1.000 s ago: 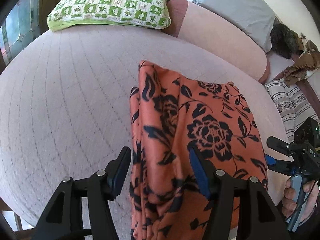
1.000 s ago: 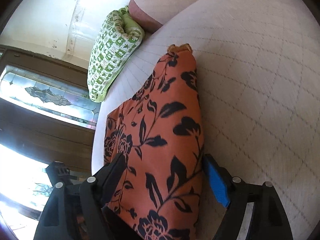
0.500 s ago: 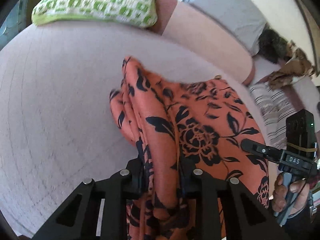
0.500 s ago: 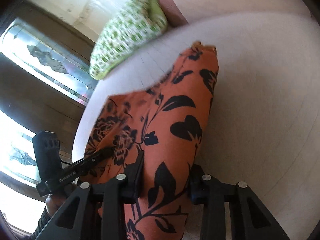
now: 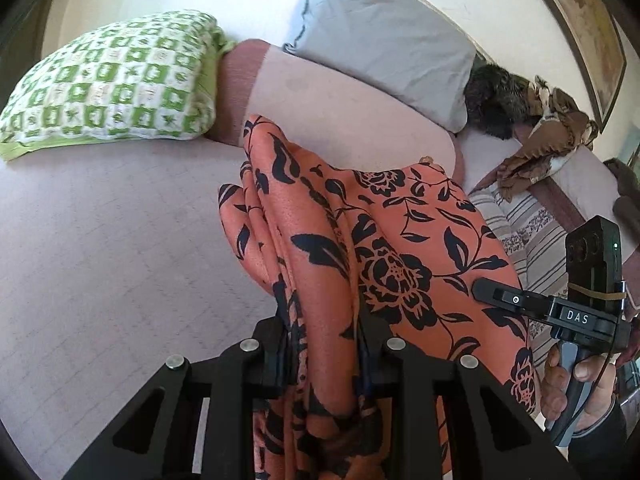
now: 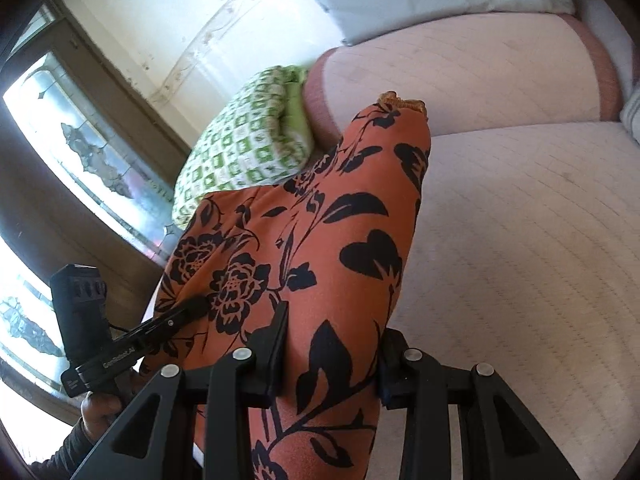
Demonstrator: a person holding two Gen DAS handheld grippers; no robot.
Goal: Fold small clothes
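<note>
Both the left claw (image 5: 322, 354) and right claw (image 6: 330, 354) are clamped on the near edge of the orange floral cloth (image 5: 384, 248), lifted above the bed (image 5: 100, 260), near the green pillow (image 5: 108, 88).

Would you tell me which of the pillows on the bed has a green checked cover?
The green pillow lying at the far left by the bolster; the other pillow leaning on the wall is plain grey.

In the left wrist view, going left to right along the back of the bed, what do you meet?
Green checked pillow → grey pillow → dark furry thing → brown crumpled cloth.
</note>
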